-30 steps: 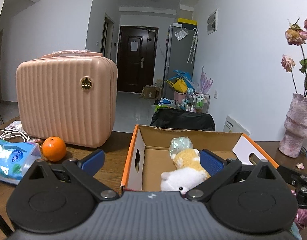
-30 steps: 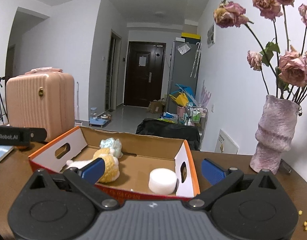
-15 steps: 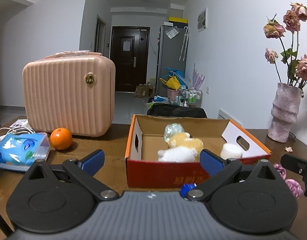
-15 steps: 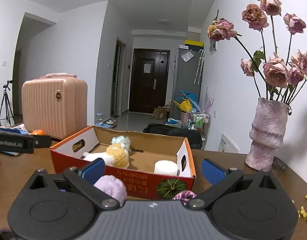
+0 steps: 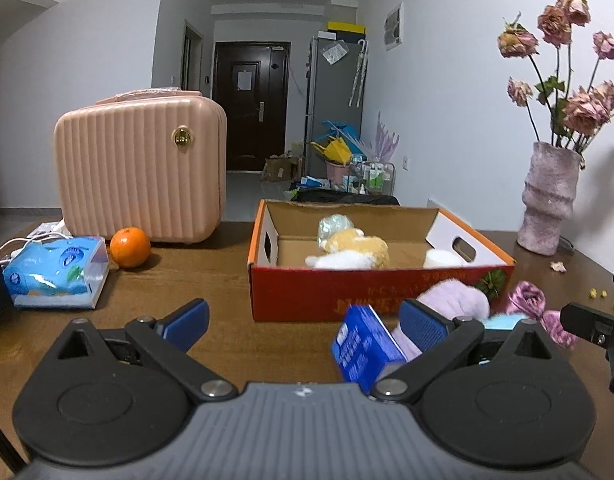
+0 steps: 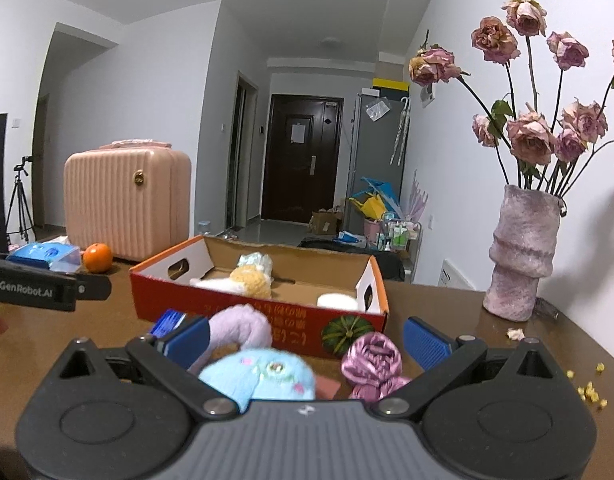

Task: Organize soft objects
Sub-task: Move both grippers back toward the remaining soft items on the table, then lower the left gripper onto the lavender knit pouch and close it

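Both tongs, left (image 5: pixel 303 322) and right (image 6: pixel 307 338), have drawn back from the cardboard box (image 5: pixel 381 294), wide open and empty; lilac plush (image 6: pixel 239 326), blue plush (image 6: pixel 263 374) and pink satin flower (image 6: pixel 371 356) lie unboxed on the desk (image 5: pixel 227 280), so a pickup likely follows.

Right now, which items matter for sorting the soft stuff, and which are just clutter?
Job:
cardboard box
yellow-white plush
lilac plush
light blue plush
pink satin scrunchie

Clutter:
suitcase
orange
tissue pack
vase
small blue box
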